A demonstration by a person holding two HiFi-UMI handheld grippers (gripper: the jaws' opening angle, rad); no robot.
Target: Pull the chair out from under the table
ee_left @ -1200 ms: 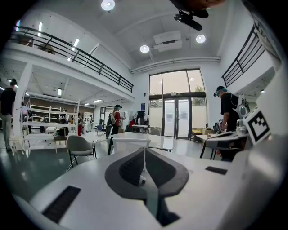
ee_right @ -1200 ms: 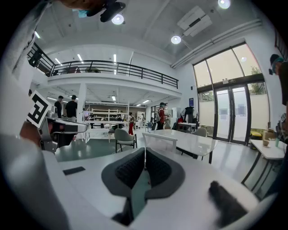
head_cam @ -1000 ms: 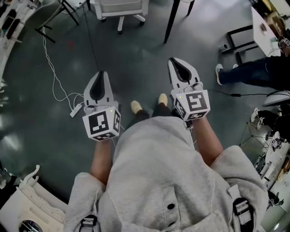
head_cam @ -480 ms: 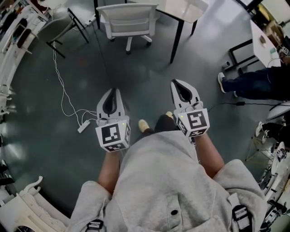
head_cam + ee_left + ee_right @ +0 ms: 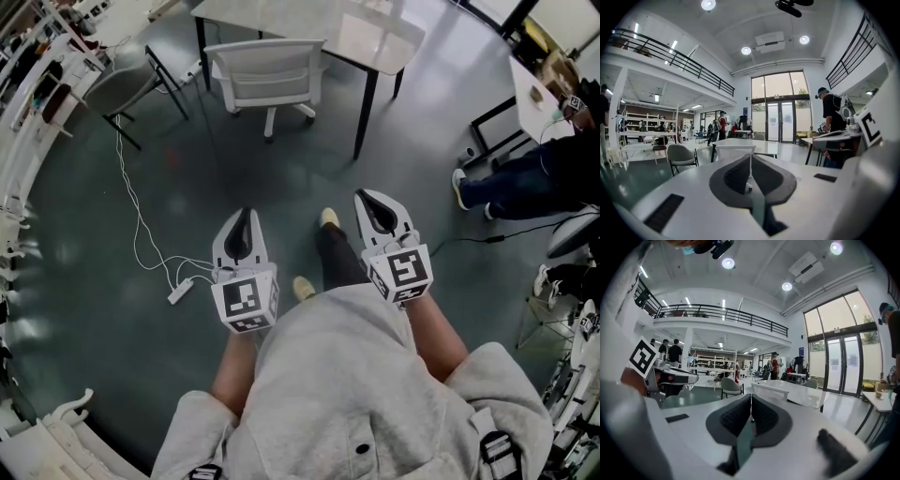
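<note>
A white swivel chair (image 5: 265, 70) stands at the top of the head view, its back toward me, its seat under the near edge of a white table (image 5: 375, 37) with black legs. My left gripper (image 5: 245, 214) and right gripper (image 5: 368, 195) are held side by side above the dark floor, well short of the chair, both shut and empty. In the left gripper view the chair back (image 5: 735, 151) shows just past the shut left gripper (image 5: 750, 157). In the right gripper view the chair (image 5: 769, 391) and table (image 5: 801, 394) lie beyond the shut right gripper (image 5: 751, 396).
A grey chair (image 5: 127, 82) stands left of the table. A white cable with a power strip (image 5: 181, 293) runs over the floor on the left. A seated person's legs (image 5: 520, 173) and another desk (image 5: 536, 89) are on the right. Shelving (image 5: 23, 103) lines the left edge.
The chair and table have come further into the head view, from the top edge downward. Both grippers sit lower in the picture, still shut. My feet have stepped forward.
</note>
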